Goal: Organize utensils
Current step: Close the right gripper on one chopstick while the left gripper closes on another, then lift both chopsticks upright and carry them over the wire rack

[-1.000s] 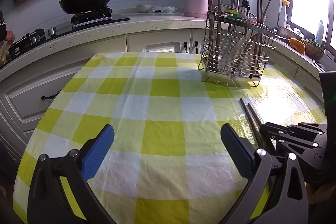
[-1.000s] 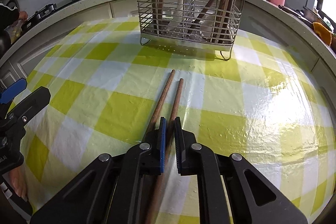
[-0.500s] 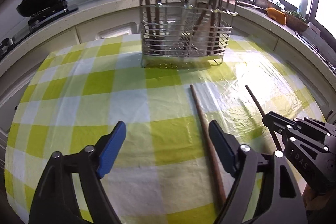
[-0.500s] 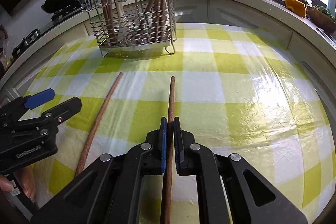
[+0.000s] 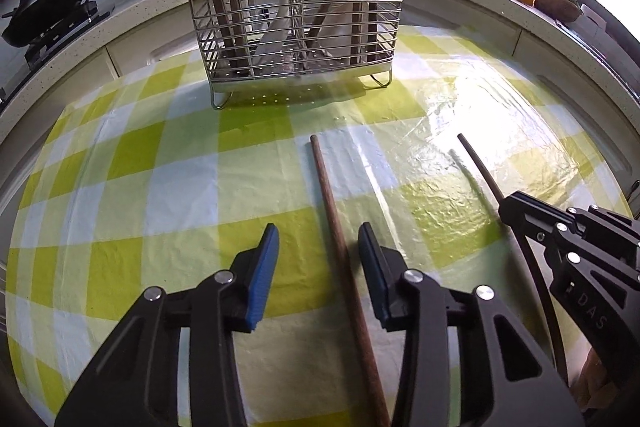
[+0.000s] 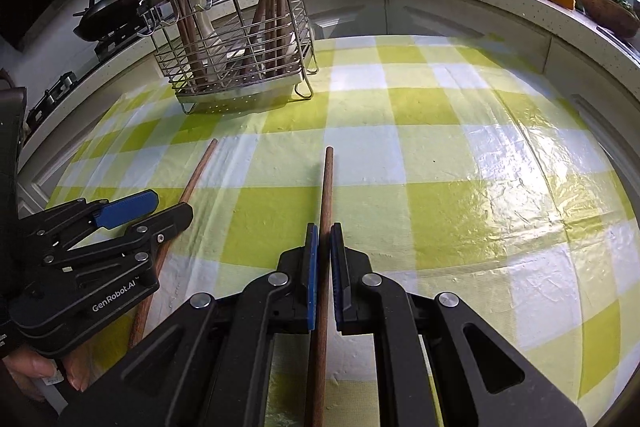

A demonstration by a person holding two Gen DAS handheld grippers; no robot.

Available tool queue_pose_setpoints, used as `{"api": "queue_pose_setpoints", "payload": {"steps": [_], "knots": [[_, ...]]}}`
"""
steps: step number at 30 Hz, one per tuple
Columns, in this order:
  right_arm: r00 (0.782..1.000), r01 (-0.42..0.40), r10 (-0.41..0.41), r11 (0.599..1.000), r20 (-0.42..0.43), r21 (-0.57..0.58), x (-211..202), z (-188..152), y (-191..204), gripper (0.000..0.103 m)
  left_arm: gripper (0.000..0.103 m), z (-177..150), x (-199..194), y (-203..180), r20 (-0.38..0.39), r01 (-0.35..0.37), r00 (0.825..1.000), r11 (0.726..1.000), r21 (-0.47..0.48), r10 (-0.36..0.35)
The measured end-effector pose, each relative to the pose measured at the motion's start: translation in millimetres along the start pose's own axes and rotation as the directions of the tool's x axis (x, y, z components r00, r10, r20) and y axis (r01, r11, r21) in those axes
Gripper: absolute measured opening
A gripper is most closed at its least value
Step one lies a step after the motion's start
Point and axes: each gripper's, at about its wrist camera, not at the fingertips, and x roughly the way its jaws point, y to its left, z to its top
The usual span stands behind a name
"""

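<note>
Right gripper [image 6: 324, 247]: jaws drawn narrow, clamped on one wooden chopstick [image 6: 327, 187], which points forward over the checked cloth [image 6: 460, 147]; whether its tip touches the cloth cannot be told. Left gripper [image 5: 316, 263]: jaws wide apart, straddling a second chopstick [image 5: 332, 211] that lies flat on the cloth and passes between them nearer the right-hand finger, touching neither as far as can be seen. The two chopsticks lie well apart, both aimed roughly toward the wire utensil rack [image 5: 296, 11]. The rack stands upright on the cloth beyond the chopstick tips, holding further chopsticks and a pale utensil. Behind it, a black wok [image 5: 48, 3] sits on a stove.
</note>
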Motion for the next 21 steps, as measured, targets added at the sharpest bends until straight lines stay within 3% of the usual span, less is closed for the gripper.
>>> {"api": "queue_pose_setpoints", "payload": {"steps": [21], "knots": [[0.997, 0.044, -0.048, 0.996, -0.054, -0.082, 7, 5, 9, 0.009, 0.037, -2, -1, -1, 0.022, -0.01, 1.0, 1.0, 0.009, 0.01]]}}
